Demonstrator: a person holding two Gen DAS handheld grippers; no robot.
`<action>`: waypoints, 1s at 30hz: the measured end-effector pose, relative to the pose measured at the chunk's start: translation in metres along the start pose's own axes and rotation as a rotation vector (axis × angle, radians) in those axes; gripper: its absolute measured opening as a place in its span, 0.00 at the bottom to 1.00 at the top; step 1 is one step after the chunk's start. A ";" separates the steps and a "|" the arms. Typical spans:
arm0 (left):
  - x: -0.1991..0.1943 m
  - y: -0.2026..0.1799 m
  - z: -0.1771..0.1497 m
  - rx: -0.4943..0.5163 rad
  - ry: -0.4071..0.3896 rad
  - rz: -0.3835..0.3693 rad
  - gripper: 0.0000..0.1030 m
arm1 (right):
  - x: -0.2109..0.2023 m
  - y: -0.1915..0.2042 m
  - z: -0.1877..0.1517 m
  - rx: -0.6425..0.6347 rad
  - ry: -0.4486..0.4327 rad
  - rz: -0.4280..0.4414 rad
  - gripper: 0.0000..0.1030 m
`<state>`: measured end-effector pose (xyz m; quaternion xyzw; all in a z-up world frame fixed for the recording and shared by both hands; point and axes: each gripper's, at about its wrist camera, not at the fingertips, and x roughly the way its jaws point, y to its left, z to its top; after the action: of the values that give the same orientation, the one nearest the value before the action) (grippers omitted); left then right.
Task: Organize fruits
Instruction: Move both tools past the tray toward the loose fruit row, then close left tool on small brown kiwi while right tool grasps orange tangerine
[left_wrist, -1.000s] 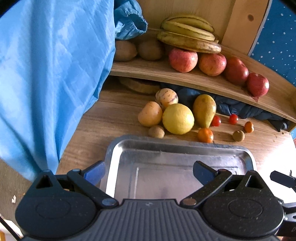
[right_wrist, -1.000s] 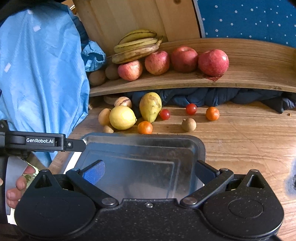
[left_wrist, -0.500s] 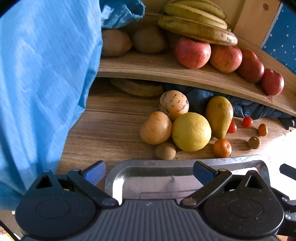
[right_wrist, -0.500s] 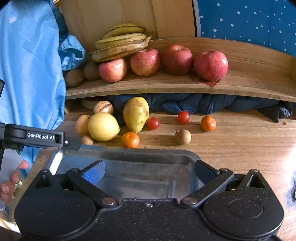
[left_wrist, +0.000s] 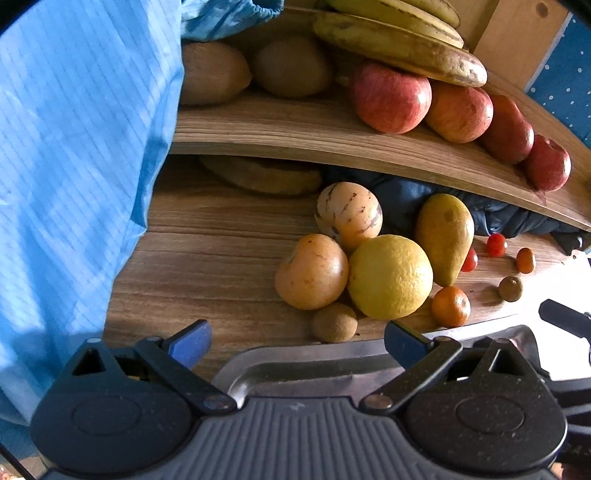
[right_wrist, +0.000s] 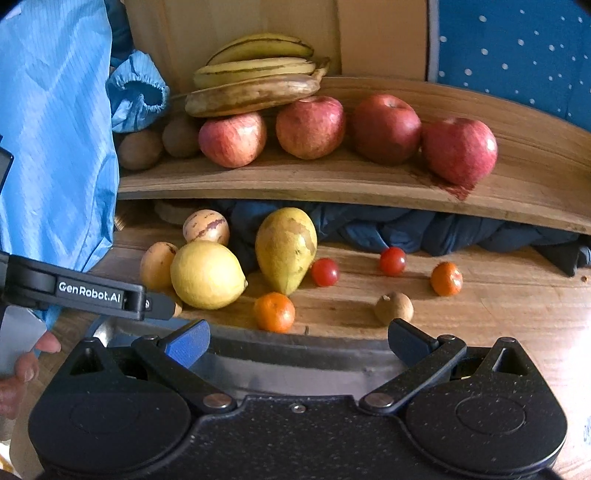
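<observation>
While both grippers hover over the near edge of the scene with their jaws spread wide and nothing between them, the brown wooden desk (right_wrist: 498, 295) fills the ground in both views. Above it runs a curved wooden shelf (right_wrist: 332, 177), and a person's light blue sleeve (left_wrist: 74, 147) hangs down at nine o'clock. A shiny metal tray (left_wrist: 314, 373) lies on the desk right under the left gripper (left_wrist: 297, 339); the same tray shows beneath the right gripper (right_wrist: 297, 338).

On the shelf, three yellow-brown bananas (right_wrist: 255, 81) rest on top of the leftmost of four red apples (right_wrist: 384, 127), with two brown kiwi-like fruits (right_wrist: 140, 147) at their nine o'clock side.

On the desk beyond the tray sits a cluster: a large yellow lemon-like citrus (left_wrist: 389, 277), a green-yellow pear (left_wrist: 445, 236) at its two o'clock, a cream striped round melon-like fruit (left_wrist: 347, 214) at its eleven o'clock, and an orange-tan round fruit (left_wrist: 312, 271) touching it at nine o'clock. A small brown round fruit (left_wrist: 334, 323) lies just beside the tray rim, at the citrus's seven o'clock. A small orange mandarin (left_wrist: 450, 306) sits at the citrus's four o'clock. Further toward three o'clock lie two red cherry tomatoes (right_wrist: 393, 260), a second small orange fruit (right_wrist: 446, 278) and another small brown fruit (right_wrist: 393, 306), apart from one another.

Dark blue cloth (right_wrist: 424, 229) is bunched under the shelf.
</observation>
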<state>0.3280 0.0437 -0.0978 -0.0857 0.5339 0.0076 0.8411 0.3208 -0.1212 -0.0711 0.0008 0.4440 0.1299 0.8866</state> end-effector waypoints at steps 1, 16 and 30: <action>0.001 0.000 0.001 0.002 0.002 -0.008 0.95 | 0.002 0.002 0.001 -0.003 0.000 0.000 0.99; 0.016 -0.004 0.007 0.009 0.038 -0.079 0.72 | 0.027 0.008 0.013 0.002 0.038 -0.026 0.82; 0.012 -0.003 0.005 0.004 0.050 -0.126 0.49 | 0.042 0.015 0.014 0.000 0.090 -0.003 0.55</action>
<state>0.3381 0.0409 -0.1058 -0.1177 0.5483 -0.0487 0.8265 0.3524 -0.0960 -0.0936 -0.0058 0.4832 0.1288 0.8660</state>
